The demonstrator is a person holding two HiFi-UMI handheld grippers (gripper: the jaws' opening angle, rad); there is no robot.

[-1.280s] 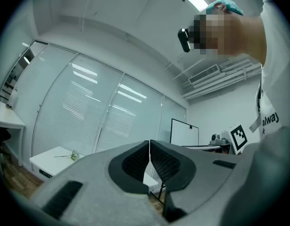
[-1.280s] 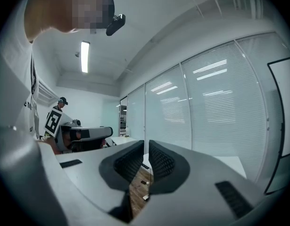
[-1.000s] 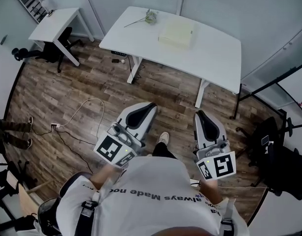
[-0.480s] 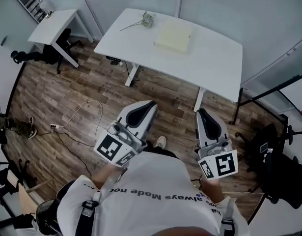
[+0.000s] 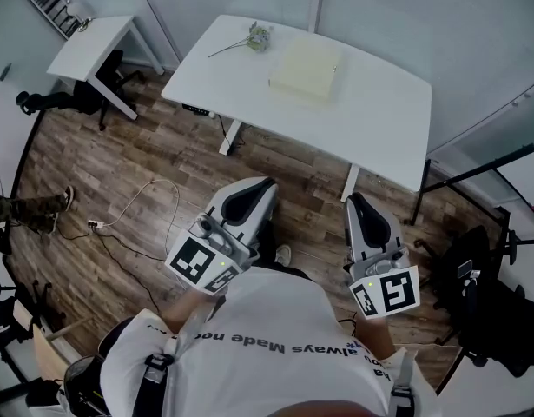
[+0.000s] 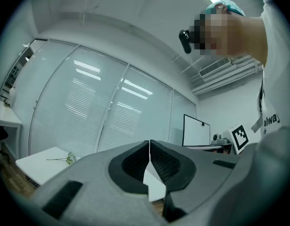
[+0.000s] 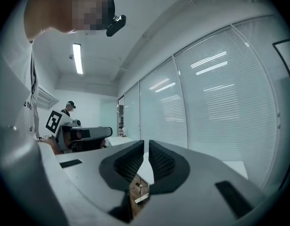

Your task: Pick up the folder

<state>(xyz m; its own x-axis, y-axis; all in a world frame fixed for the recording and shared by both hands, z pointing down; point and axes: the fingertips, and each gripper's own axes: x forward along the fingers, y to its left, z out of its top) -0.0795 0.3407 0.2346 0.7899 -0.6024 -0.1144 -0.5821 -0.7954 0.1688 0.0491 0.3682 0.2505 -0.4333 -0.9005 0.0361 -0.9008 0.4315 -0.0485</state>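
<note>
Folder (image 5: 306,66), pale yellow, lies flat on white table (image 5: 379,102), towards the far side and well apart from both grippers. Left gripper (image 5: 265,187) and right gripper (image 5: 353,202) are over the floor, jaws pressed together, nothing between them. Risks, judged: arriving closed would shove the folder, not grip it; a flat folder offers little edge and may slide; flower sprig (image 5: 253,37) nearby could be swept

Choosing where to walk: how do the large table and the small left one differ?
The large table is wider and nearer than the small table. The large table holds the folder and a flower sprig; the small table has a chair beside it. Both are white.
</note>
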